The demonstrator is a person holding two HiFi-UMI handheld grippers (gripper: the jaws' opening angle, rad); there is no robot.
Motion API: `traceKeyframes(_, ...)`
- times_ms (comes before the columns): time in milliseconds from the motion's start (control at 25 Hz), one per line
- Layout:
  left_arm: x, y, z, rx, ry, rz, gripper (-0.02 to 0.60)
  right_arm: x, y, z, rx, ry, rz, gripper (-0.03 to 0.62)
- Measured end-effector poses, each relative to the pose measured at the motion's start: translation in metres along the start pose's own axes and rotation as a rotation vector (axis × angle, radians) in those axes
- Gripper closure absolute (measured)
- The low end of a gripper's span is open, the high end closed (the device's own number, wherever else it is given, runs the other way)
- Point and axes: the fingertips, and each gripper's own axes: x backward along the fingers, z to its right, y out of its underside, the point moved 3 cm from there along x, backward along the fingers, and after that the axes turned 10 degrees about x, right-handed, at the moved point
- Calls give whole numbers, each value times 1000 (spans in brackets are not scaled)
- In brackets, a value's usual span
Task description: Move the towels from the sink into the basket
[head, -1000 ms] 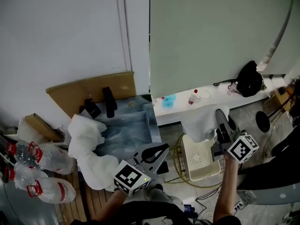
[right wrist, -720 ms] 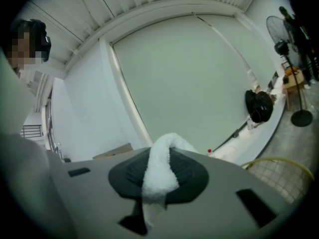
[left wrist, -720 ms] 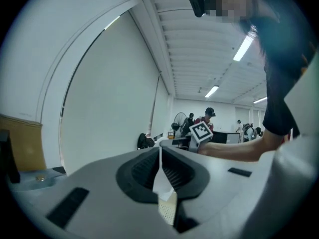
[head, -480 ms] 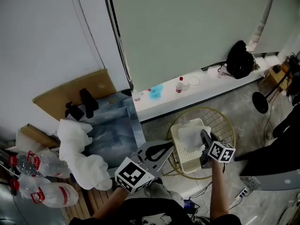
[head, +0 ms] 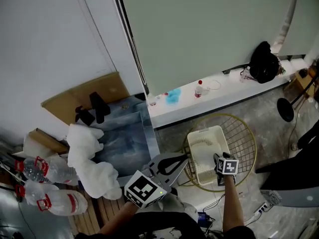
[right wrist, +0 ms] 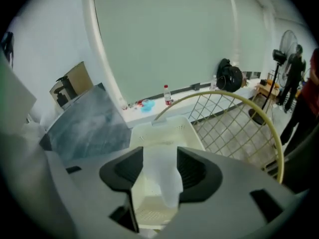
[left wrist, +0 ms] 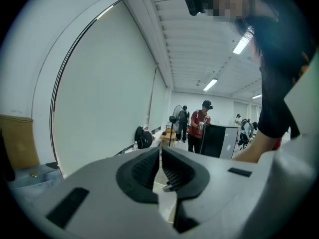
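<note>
A heap of white towels (head: 92,163) drapes over the left and near edge of the blue-grey sink (head: 127,136). The white plastic basket (head: 215,133) stands on the floor to its right, inside a yellow wire hoop (head: 245,138). My right gripper (head: 219,162) points down into the basket (right wrist: 167,126). Its jaws have just been opening and stand open (right wrist: 160,158). A white towel (right wrist: 163,183) hangs loose between them, down into the basket. My left gripper (head: 185,157) hovers between sink and basket, shut (left wrist: 160,153) with nothing in it.
Plastic water bottles (head: 50,200) lie at the far left, and cardboard (head: 84,96) leans behind the sink. A white ledge (head: 219,93) by the wall carries a small bottle (head: 199,88) and a black bag (head: 264,63). People (left wrist: 199,126) stand far off in the room.
My right gripper has dropped from above the basket down into it with the towel, and its jaws have opened. My left gripper shifted slightly toward the basket.
</note>
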Motion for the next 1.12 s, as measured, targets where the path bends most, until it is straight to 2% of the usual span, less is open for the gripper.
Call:
traceKeyframes(160,13,4,-10,7,-47,7,565,24,-38,-4,33,-1,125,404)
traceKeyframes(280,28,-2,-16,14,-76,37,565,56,-78,-26,51,-55,248,430)
traceKeyframes(480,70,-13,-30,10,-138,101,565,109,-138,-98,114,-209,448,450)
traceKeyframes(640,120,-13,-49,21,-222,128,565,140,-172,-177,178,-352,540,450)
traceKeyframes(880,214,-8,-75,45,-352,179,565,155,-189,-313,267,-546,581,448)
traceKeyframes(1120,311,5,-101,72,-494,230,565,150,-167,-453,392,-760,494,430)
